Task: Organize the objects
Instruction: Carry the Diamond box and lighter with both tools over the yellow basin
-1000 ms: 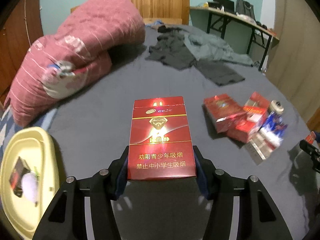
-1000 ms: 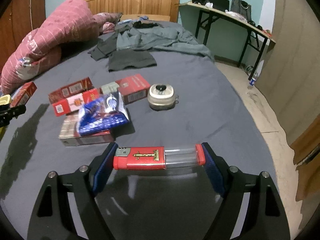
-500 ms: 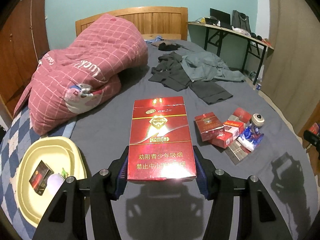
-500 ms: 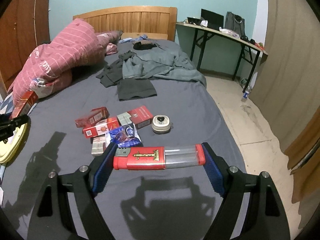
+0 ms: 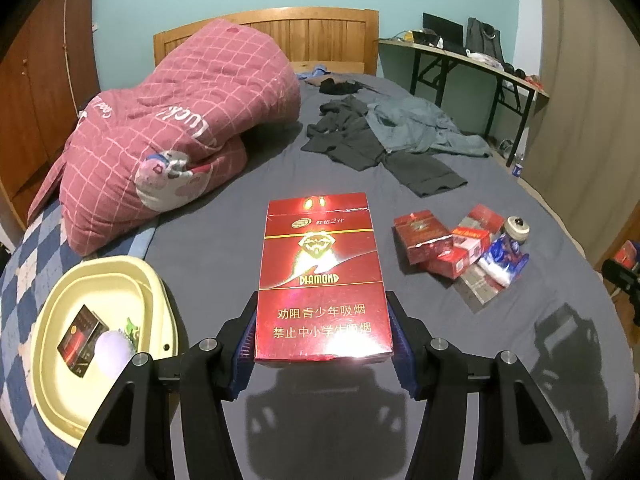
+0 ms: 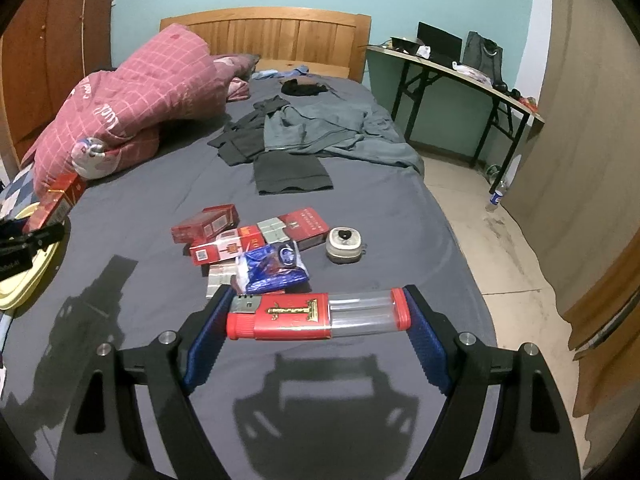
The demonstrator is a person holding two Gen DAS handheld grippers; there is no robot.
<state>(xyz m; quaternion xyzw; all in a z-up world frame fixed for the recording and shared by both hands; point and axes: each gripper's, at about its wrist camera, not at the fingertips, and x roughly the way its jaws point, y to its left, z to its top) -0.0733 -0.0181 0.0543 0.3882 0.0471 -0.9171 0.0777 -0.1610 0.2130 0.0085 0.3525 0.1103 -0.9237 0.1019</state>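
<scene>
— What is your left claw (image 5: 322, 344) doing?

— It is clamped on a red Diamond cigarette pack (image 5: 322, 280), one blue pad against each long side, and the pack sticks out flat ahead of me above the grey bed sheet (image 5: 224, 216).

— And the right one?

— My right claw (image 6: 318, 318) grips a red-and-clear lighter (image 6: 318, 316) crosswise, end to end between the pads, above the bed.

— Where is everything else?

— On the sheet ahead of the lighter lies a heap of red cigarette packs (image 6: 224, 236) with a blue-and-white wrapper (image 6: 272, 268) on top of its near side. A small round cream box with a dark knob (image 6: 344, 242) sits just right of the heap. At the left edge of the bed is a cream plastic tub (image 5: 104, 280), holding a dark pack (image 5: 82, 340), a pale round thing and something green that I cannot make out. Further back are a pink checked quilt (image 5: 180, 120) and some grey clothes (image 5: 380, 140).
</scene>
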